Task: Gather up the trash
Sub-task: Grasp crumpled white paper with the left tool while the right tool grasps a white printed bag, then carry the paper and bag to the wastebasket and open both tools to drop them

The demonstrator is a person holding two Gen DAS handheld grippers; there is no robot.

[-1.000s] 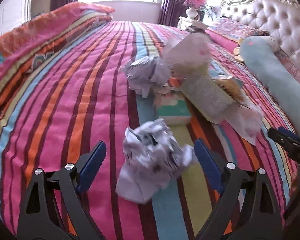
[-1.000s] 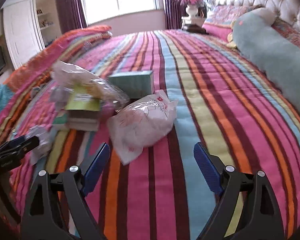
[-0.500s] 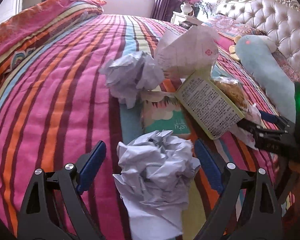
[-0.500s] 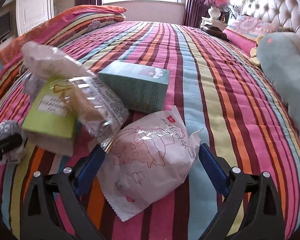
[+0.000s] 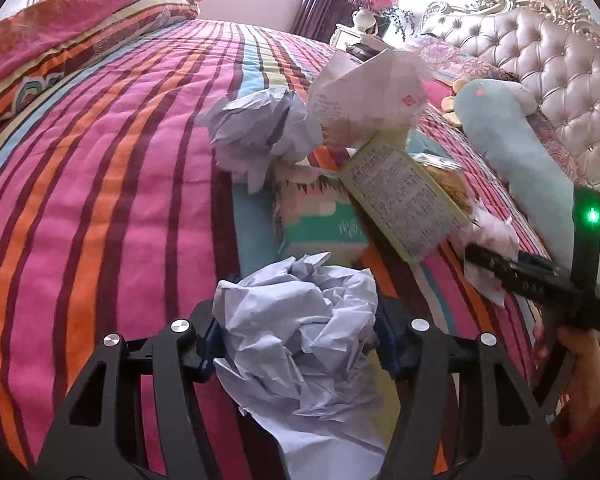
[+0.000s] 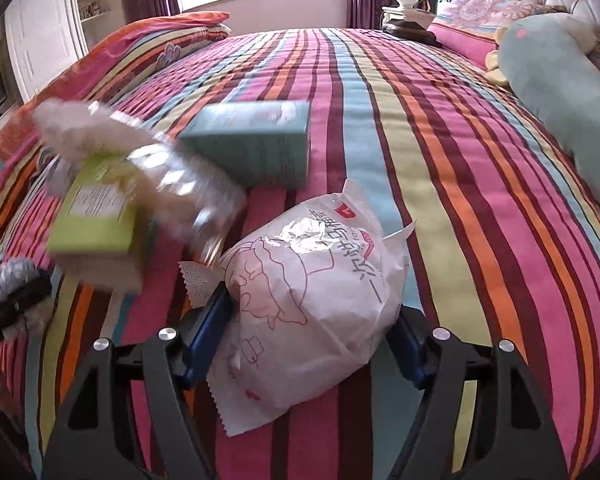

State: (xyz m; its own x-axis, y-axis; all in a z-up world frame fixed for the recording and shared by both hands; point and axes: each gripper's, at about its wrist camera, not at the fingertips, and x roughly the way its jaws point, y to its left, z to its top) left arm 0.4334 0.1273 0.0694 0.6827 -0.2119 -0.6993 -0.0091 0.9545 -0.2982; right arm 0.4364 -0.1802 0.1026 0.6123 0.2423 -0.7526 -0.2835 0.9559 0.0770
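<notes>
Two grippers work striped bed (image 6: 440, 152). Left gripper (image 5: 296, 340) jaws just closing, pads pressing crumpled paper (image 5: 296, 336) between fingers. Right gripper (image 6: 304, 340) jaws just closing, pads against white bag (image 6: 312, 300) between fingers. Teal box (image 6: 252, 140) beyond right fingertips.

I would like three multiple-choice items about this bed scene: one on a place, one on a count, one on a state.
1. Where does the teal box lie?
A. beyond the white bag
B. on the nightstand
C. on the long plush pillow

2. How many crumpled paper balls show in the left wrist view?
A. one
B. two
C. four

3. What is between the pads of the left gripper?
A. nothing
B. the teal box
C. a crumpled paper ball

Answers: 1 A, it lies on the striped bedspread behind the bag. 2 B, one between the pads, another farther off. 3 C, the jaws have just been closing and both pads press the paper.
</notes>
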